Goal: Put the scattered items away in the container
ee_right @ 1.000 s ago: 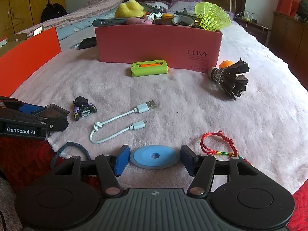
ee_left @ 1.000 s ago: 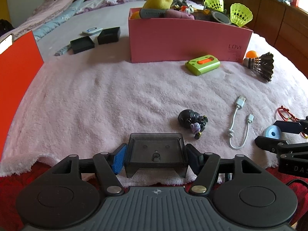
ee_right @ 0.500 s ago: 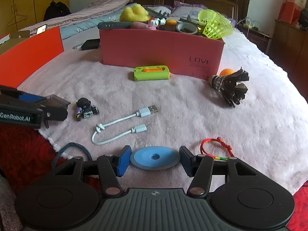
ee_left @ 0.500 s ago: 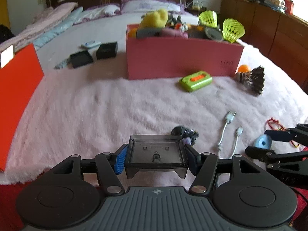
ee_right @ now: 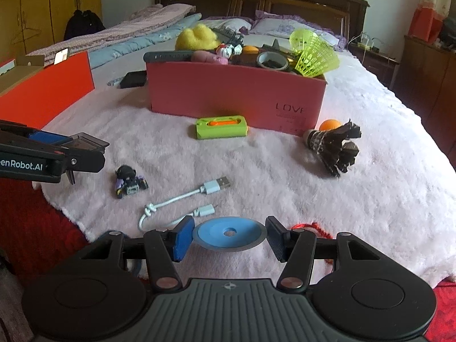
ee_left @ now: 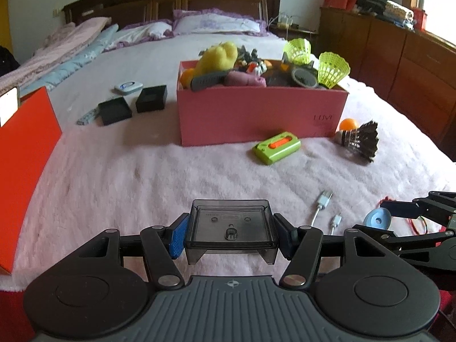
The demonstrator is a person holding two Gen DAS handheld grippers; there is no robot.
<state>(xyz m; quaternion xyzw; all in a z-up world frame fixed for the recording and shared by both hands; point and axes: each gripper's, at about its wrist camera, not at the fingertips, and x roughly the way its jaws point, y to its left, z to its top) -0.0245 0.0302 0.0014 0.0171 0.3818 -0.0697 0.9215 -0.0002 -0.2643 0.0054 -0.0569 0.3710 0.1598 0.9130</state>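
Observation:
My left gripper [ee_left: 230, 235] is shut on a smoky clear plastic tray [ee_left: 230, 225], held above the pink fleece blanket. My right gripper [ee_right: 229, 238] is shut on a blue disc [ee_right: 229, 235], also lifted off the blanket. The pink box [ee_left: 256, 114] marked LOVE stands ahead, heaped with toys. In front of it lie a green case [ee_right: 221, 126], a black shuttlecock [ee_right: 333, 148] and an orange ball [ee_right: 329, 124]. Nearer lie a white USB cable [ee_right: 182, 202], a small dark toy figure [ee_right: 128, 181] and a red string bracelet [ee_right: 310, 226], partly hidden behind the right finger.
An orange-red box [ee_left: 25, 165] stands at the left edge of the blanket. Two black square boxes [ee_left: 114, 111] and a small white device [ee_left: 128, 87] lie on the grey bedspread left of the pink box. Wooden cabinets [ee_left: 399, 65] run along the right.
Both grippers have risen off the blanket with their loads and tipped toward the pink box. The toy figure has dropped out of the left wrist view behind the tray.

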